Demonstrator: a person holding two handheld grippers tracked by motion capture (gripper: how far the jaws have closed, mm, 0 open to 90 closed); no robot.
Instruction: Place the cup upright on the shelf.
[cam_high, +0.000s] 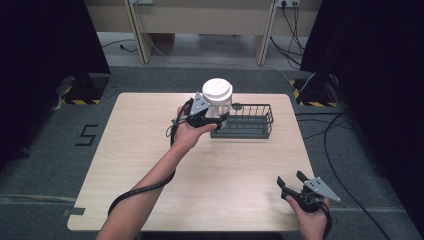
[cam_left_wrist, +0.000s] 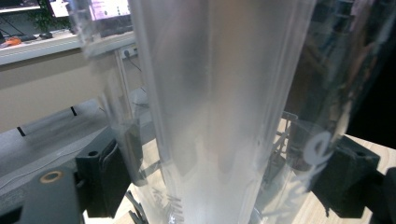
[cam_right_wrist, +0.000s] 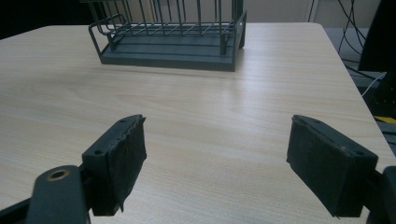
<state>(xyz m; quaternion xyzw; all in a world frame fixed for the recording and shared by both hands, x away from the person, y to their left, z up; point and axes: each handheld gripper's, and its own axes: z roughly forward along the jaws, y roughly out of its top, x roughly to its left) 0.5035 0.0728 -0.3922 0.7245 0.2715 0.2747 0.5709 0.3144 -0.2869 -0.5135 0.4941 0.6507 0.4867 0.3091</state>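
Two grippers: the left gripper (cam_high: 212, 119) clamps a clear cup (cam_high: 218, 100) beside the wire basket (cam_high: 250, 122); the right gripper (cam_high: 291, 181) gapes wide.

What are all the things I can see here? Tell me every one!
Jar: 1, see-through with a white lid, held up in the left tongs by the rack's left end.
Wire rack: 1, dark grey, far middle of the table.
Table: 1, light wood, centre of the room.
Curtains: 2, black, at the left and right sides.
Floor cables: several, black, right of the table.
Number mark: 1, black, on the grey floor at left.
Left tongs: 1, black, shut on the jar.
Right tongs: 1, black, open, low over the table's near right corner.
Hands: 2, one holding each pair of tongs.
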